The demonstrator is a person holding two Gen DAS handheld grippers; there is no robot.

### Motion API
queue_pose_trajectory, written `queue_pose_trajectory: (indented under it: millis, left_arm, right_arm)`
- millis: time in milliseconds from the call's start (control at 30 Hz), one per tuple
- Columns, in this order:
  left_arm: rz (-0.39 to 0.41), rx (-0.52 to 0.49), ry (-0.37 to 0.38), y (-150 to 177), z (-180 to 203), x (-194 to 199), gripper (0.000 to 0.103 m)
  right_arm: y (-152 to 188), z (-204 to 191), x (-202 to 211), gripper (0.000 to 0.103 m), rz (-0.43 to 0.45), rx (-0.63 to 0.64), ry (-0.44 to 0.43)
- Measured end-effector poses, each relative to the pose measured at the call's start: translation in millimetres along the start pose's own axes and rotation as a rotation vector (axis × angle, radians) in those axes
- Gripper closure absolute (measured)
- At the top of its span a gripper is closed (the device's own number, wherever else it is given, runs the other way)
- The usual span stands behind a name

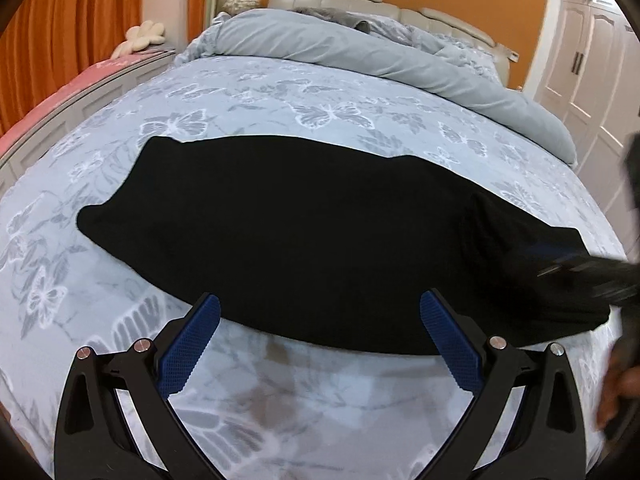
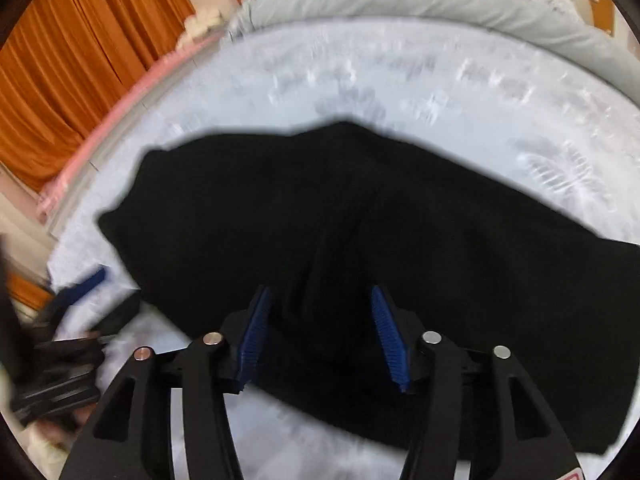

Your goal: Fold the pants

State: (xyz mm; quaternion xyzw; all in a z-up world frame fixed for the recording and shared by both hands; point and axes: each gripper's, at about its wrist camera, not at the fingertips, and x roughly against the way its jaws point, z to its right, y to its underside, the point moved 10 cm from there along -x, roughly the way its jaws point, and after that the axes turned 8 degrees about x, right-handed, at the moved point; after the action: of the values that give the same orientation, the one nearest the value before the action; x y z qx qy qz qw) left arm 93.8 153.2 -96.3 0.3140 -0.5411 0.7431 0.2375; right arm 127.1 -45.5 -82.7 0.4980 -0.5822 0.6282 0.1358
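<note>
The black pants lie flat across the pale blue butterfly bedspread, stretched left to right. My left gripper is open and empty, its blue pads at the pants' near edge. The right gripper shows blurred at the pants' right end in the left wrist view. In the right wrist view the pants fill the middle. My right gripper is open, its blue pads on either side of a raised ridge of the black cloth. The left gripper shows blurred at the left of that view.
A rolled grey duvet lies across the head of the bed below a padded headboard. Orange curtains hang at the left. White wardrobe doors stand at the right. A pink cover lies beside the bed's left edge.
</note>
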Motion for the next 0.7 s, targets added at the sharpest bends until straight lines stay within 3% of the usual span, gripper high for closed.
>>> queue_pose_trajectory:
  millis: [33,67,133,167,200,233,333,367,400,433,500,567,600,633,667,700]
  left_arm:
    - [0.007,-0.005,0.004,-0.2,0.9,1.1,0.005]
    - [0.017,-0.005,0.014,-0.7,3.3,2.3,0.005]
    - [0.022,-0.010,0.053,-0.4,14.2,3.9,0.005]
    - [0.022,-0.015,0.064,-0.5,17.7,4.1,0.005]
    - [0.024,-0.021,0.083,-0.5,24.3,4.8,0.005]
    - [0.026,-0.025,0.103,-0.1,31.8,5.7,0.005]
    - [0.020,-0.019,0.162,3.2,49.5,7.7,0.005]
    - [0.011,-0.015,0.184,5.3,55.5,7.3,0.005]
    - [0.006,-0.013,0.193,7.5,58.7,6.8,0.005]
    - [0.000,-0.015,0.201,9.8,63.2,5.9,0.005]
    - [-0.011,-0.018,0.211,12.9,69.2,3.3,0.005]
    - [-0.015,-0.015,0.215,15.5,72.6,0.4,0.005]
    - [-0.015,-0.012,0.216,15.8,74.3,-1.9,0.005]
    - [-0.019,-0.013,0.221,16.4,76.6,-4.0,0.005]
    - [-0.040,-0.017,0.238,17.6,83.3,-8.9,0.005]
    - [-0.059,-0.020,0.245,19.8,87.4,-10.7,0.005]
  right_arm:
    - [-0.3,13.3,22.8,0.016,0.046,-0.005,0.045]
    - [4.9,37.9,48.7,0.005,0.092,-0.029,0.115]
    - [25.9,89.9,74.3,0.005,0.091,-0.092,0.248]
    - [49.1,128.0,81.5,0.005,0.043,-0.148,0.340]
    - [65.5,152.3,84.1,0.005,0.013,-0.200,0.377]
    - [80.6,171.0,84.5,0.005,-0.001,-0.256,0.376]
    - [109.1,198.0,68.5,0.005,-0.007,-0.401,0.253]
    - [113.8,200.0,54.9,0.009,-0.025,-0.404,0.229]
    - [116.9,195.6,43.3,0.026,-0.043,-0.388,0.201]
    - [117.2,186.6,31.3,0.062,-0.065,-0.379,0.150]
    - [102.5,171.2,46.4,0.081,-0.032,-0.298,0.234]
    - [86.5,156.8,64.0,0.081,0.025,-0.210,0.289]
    - [86.5,156.6,60.6,0.079,0.012,-0.161,0.336]
    - [92.5,163.7,44.9,0.070,-0.056,-0.128,0.380]
    - [101.7,166.8,34.6,0.069,-0.127,-0.124,0.402]
    - [100.6,166.7,36.5,0.069,-0.126,-0.133,0.414]
